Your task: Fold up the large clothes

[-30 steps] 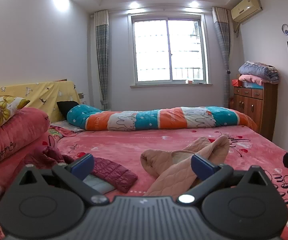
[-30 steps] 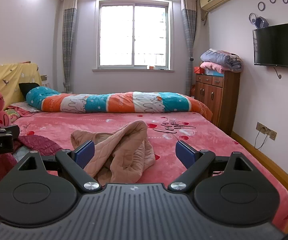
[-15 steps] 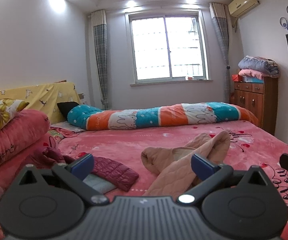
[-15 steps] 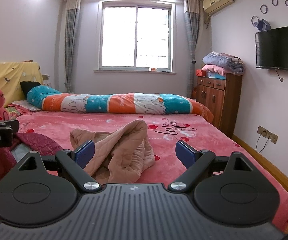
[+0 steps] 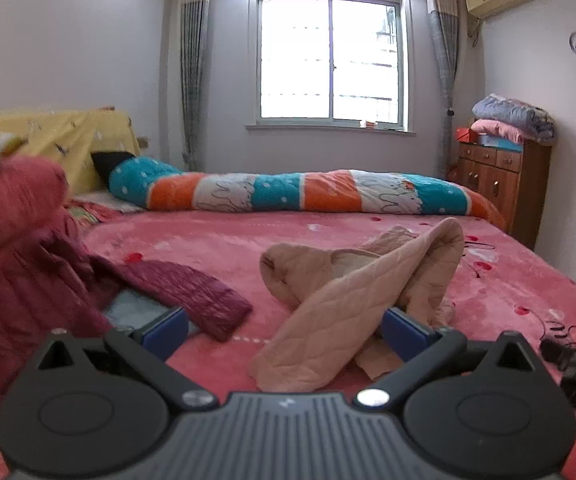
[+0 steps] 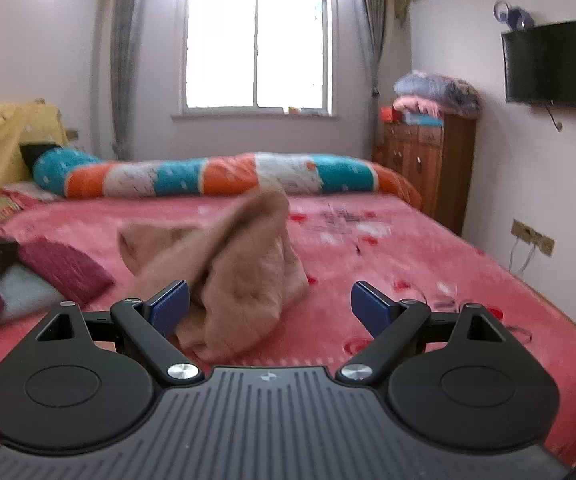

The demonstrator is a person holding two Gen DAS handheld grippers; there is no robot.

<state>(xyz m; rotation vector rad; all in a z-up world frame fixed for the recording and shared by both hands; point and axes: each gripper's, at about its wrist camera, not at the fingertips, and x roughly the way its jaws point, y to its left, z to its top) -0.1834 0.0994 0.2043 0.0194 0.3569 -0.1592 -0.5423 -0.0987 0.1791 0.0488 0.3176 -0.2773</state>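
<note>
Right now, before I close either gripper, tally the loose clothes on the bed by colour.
Tan quilted garment: 1, crumpled mid-bed
Maroon quilted garment: 1, left of the tan one
Total: 2
A pale blue item under the maroon one is too hidden to identify, so it is not counted.

a beige quilted garment (image 5: 352, 288) lies crumpled in a heap on the pink bed (image 5: 328, 236).

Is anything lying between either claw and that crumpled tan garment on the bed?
Nothing visible. The tan garment lies directly ahead of the open left claw and open right claw, on the pink bedspread. The maroon jacket lies off to the left, apart from it.
</note>
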